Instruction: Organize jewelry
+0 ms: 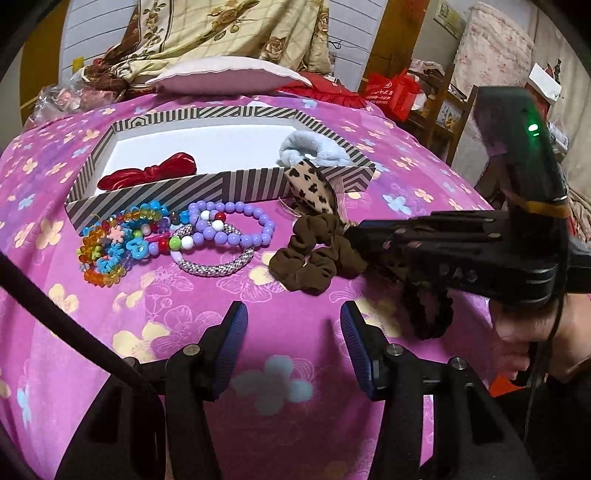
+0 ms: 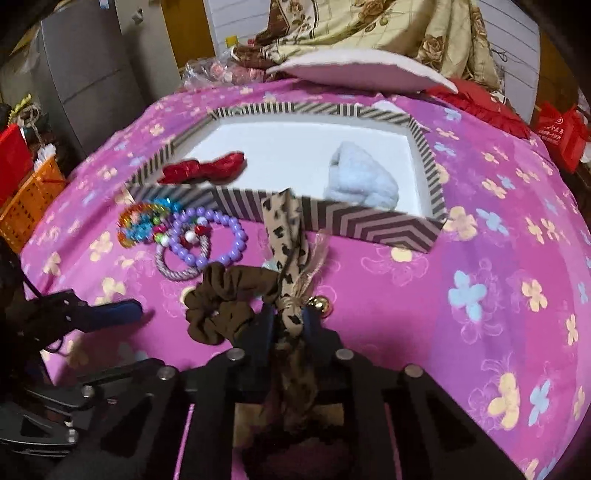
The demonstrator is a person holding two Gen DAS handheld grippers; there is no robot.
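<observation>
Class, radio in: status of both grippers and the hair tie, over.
Left gripper open, empty. Right gripper shut on leopard-print hair tie. Brown scrunchie lies alongside; striped box ahead.

Pink flowered bedspread [image 1: 295, 325], white pillow [image 1: 229, 75], floral beige quilt [image 1: 229, 29], red gift bag [image 1: 391, 92], orange basket [image 2: 29, 206]

Bow [image 1: 147, 171] and fluffy scrunchie [image 1: 314, 149] sit in the box [image 1: 229, 184]; bracelets [image 1: 207, 236] lie just before its front wall, on the bed [image 1: 288, 332].
</observation>
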